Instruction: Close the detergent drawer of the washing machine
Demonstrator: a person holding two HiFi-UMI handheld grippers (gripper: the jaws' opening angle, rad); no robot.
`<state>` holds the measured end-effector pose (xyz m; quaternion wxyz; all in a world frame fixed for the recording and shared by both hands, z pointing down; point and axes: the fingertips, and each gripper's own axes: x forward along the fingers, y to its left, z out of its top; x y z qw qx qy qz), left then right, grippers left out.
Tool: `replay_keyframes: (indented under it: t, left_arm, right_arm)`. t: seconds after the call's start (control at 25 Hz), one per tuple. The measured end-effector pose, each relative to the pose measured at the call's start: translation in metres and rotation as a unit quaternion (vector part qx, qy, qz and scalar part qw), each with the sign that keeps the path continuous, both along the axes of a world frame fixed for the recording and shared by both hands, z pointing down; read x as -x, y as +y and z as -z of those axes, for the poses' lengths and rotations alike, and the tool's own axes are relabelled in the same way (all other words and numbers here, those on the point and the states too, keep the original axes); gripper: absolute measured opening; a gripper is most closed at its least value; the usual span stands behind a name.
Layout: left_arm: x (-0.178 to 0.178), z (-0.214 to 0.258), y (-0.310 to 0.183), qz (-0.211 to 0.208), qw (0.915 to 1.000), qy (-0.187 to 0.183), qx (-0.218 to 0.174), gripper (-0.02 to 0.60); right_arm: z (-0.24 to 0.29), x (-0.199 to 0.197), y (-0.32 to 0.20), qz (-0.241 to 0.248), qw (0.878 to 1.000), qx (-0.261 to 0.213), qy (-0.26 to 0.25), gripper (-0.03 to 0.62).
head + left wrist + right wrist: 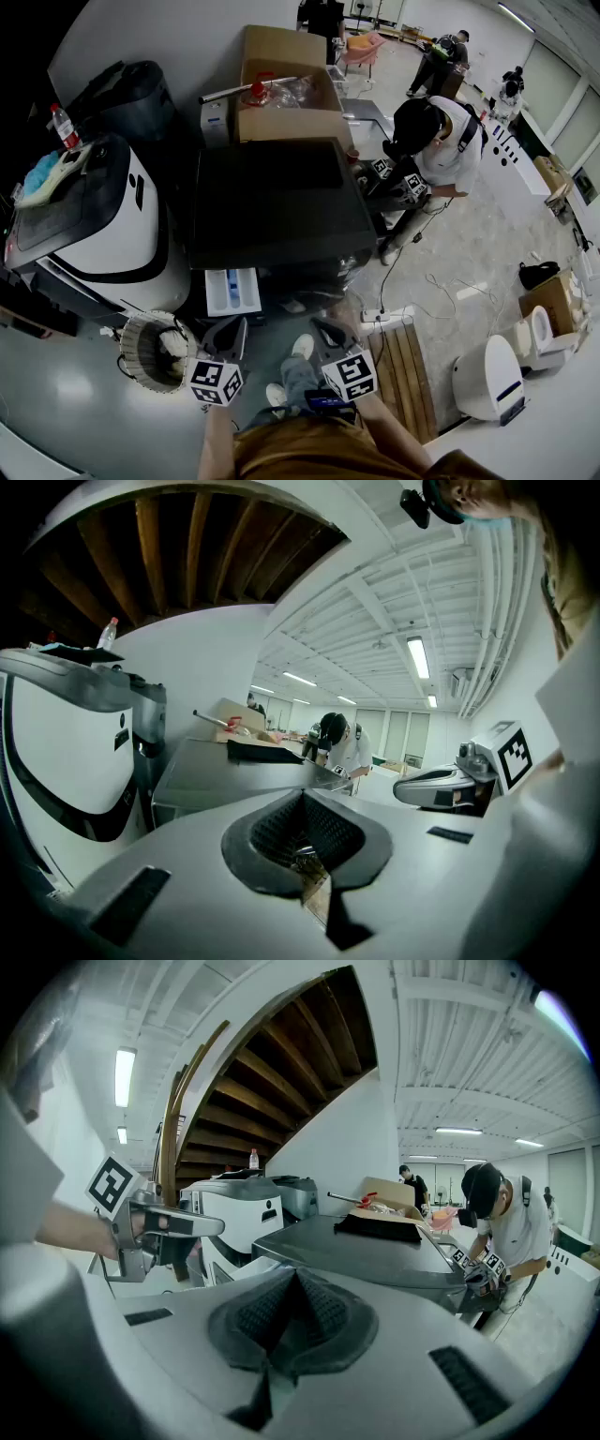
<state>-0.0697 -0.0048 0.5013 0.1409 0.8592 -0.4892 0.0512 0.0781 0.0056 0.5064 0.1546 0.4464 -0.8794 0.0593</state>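
The dark grey washing machine [281,202] stands in front of me. Its detergent drawer [232,291] is pulled out from the front at the left, showing white and blue compartments. My left gripper [236,325] is just below the drawer's front end, apart from it, with its pads together. My right gripper [322,325] hangs beside it, before the machine's front, also shut and empty. In the left gripper view the left gripper [305,850] points over the machine's top [234,766]; the drawer is hidden there. The right gripper [286,1321] points at the machine [375,1251] too.
A white rounded appliance [103,225] stands to the machine's left, a wicker basket [155,352] on the floor by my left gripper. A cardboard box [286,89] sits behind. A person [436,141] bends at the right. A wooden pallet [403,375] and cables lie at the right.
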Motion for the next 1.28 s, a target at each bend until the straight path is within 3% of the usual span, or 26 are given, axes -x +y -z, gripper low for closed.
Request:
replay_keyframes:
  t: [0.68, 1.28]
  left_arm:
    - [0.016, -0.014, 0.003, 0.038, 0.9988, 0.022, 0.022, 0.023]
    - [0.042, -0.069, 0.003, 0.068, 0.994, 0.006, 0.085, 0.023]
  right_arm:
    - [-0.007, -0.004, 0.004, 0.003, 1.0, 0.008, 0.003, 0.012]
    - [-0.032, 0.01, -0.01, 0.022, 0.999, 0.043, 0.02, 0.012]
